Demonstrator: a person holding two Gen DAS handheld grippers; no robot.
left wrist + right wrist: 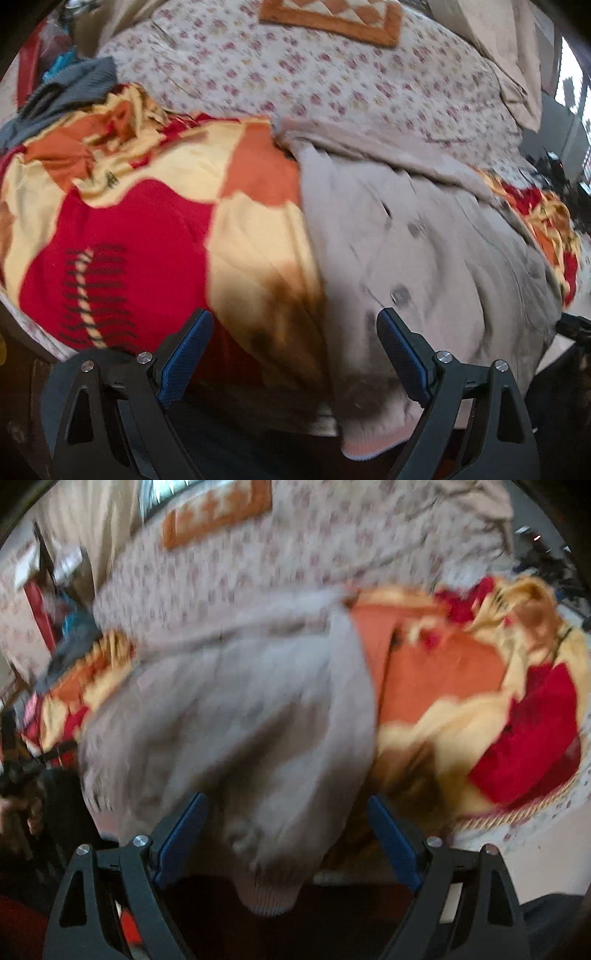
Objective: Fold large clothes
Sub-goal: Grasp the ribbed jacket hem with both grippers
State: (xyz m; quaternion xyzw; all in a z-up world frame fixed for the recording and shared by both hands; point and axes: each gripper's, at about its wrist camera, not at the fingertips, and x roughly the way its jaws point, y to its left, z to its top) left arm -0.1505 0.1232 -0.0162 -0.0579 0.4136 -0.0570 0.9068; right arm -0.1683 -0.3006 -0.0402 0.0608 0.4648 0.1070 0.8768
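Hovering with jaws spread and empty, the left gripper [295, 332] and right gripper [288, 816] approach the beige buttoned coat's [424, 266] near hem on the bed's red-and-yellow blanket [147, 236]. Next, probably: pinch the near corners, then fold far.

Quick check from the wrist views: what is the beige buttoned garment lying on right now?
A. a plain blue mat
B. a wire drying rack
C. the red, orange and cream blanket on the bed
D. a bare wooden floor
C: the beige buttoned garment lies spread over the red, orange and cream blanket, which shows on both sides of it.
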